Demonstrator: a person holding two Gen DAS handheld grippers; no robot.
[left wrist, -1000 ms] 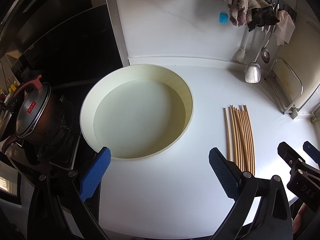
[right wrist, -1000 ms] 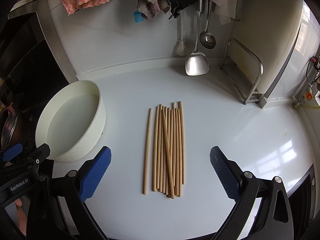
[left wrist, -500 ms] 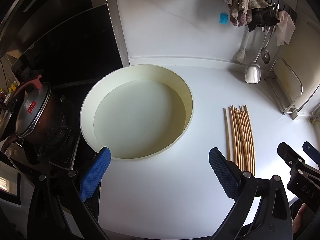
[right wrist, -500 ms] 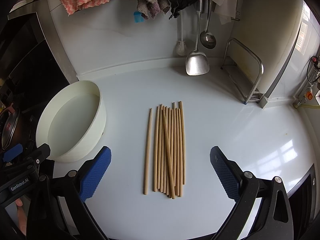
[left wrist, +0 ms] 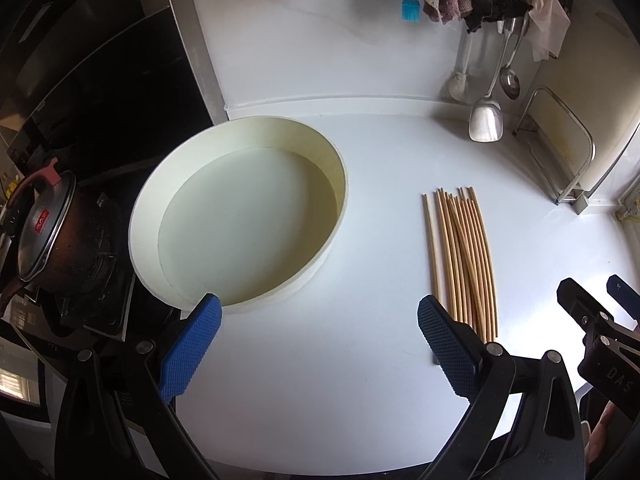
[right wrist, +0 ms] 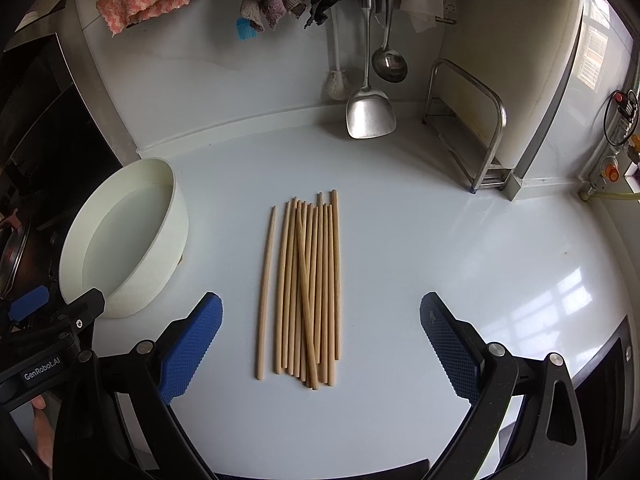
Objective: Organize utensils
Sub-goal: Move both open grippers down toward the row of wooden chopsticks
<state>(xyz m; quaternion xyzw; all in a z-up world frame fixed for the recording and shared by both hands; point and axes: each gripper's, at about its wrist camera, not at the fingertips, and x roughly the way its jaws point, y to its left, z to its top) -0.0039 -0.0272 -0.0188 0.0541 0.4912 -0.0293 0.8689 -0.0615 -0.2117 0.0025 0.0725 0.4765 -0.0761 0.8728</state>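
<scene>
Both hand-held grippers, left (left wrist: 318,344) and right (right wrist: 320,344), hover released and empty over the white bench (right wrist: 440,248). Just ahead of the right one lie the wooden chopsticks (right wrist: 308,288), bundled lengthwise, one stray alongside; the cream basin (left wrist: 240,216) sits farther left. They look light, stiff and apt to roll, so pinching across mid-length seems safest.

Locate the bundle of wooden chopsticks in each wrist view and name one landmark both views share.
Left wrist view: the chopsticks lie right of centre on the white counter, right of the cream basin.
Right wrist view: the chopsticks lie at centre, ahead of the open right gripper.
Shared landmark: the hanging metal spatula beyond their far ends.
</scene>
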